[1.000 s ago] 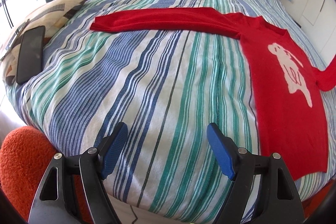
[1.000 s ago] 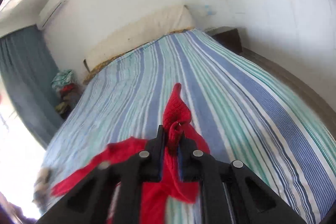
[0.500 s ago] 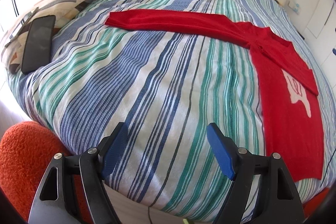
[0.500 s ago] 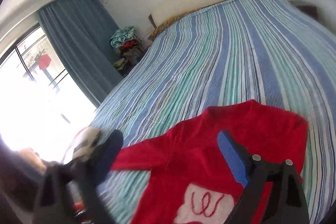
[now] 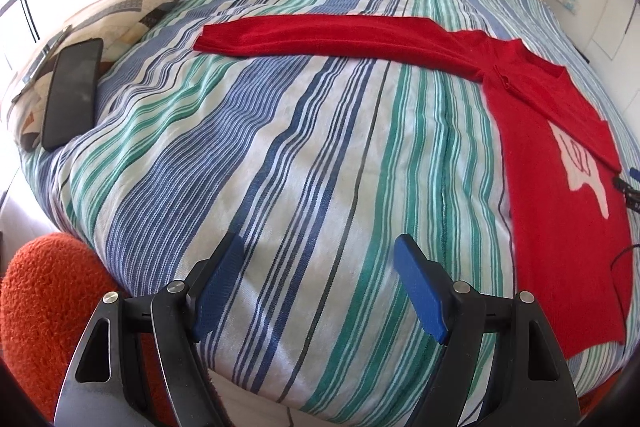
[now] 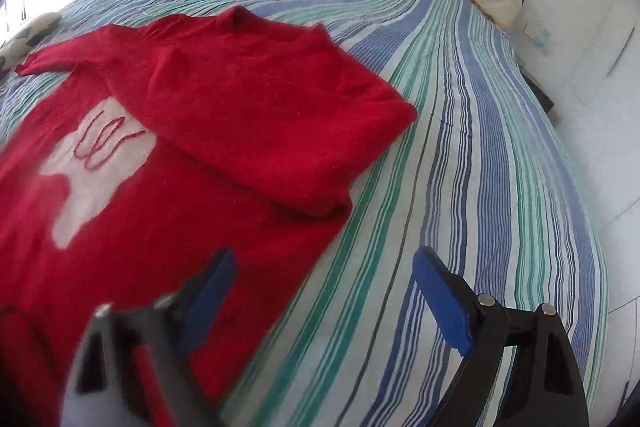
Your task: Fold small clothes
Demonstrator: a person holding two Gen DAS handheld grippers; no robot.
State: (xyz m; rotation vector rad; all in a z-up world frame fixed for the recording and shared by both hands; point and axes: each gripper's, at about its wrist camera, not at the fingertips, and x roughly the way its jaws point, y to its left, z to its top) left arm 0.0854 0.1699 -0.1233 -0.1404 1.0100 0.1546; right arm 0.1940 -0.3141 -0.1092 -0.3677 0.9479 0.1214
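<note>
Red sweater (image 5: 560,211) lies flat on the striped bedspread (image 5: 304,155), its body on the right side of my left view. 1 sleeve is already folded across the chest, partly covering the white motif (image 6: 96,163). The other sleeve (image 5: 320,35) is stretched straight out to the left, its long axis running left to right across the far part of the bed, cuff at the far left.

My left gripper (image 5: 316,291) hangs at the near edge of the bed, jaws wide apart and holding nothing. That outstretched sleeve lies well ahead of it, slightly left of centre. My right gripper (image 6: 324,303) is also spread wide and empty, hovering over the sweater's hem and right edge, its left finger blurred. I judge the left is the nearer one for the sleeve: reach far and left to the cuff, then carry it right.

The motif carries red looped stitching, but I can read no letters, brand or label. A dark phone (image 5: 72,91) rests on a cushion (image 5: 132,11) at far left.
</note>
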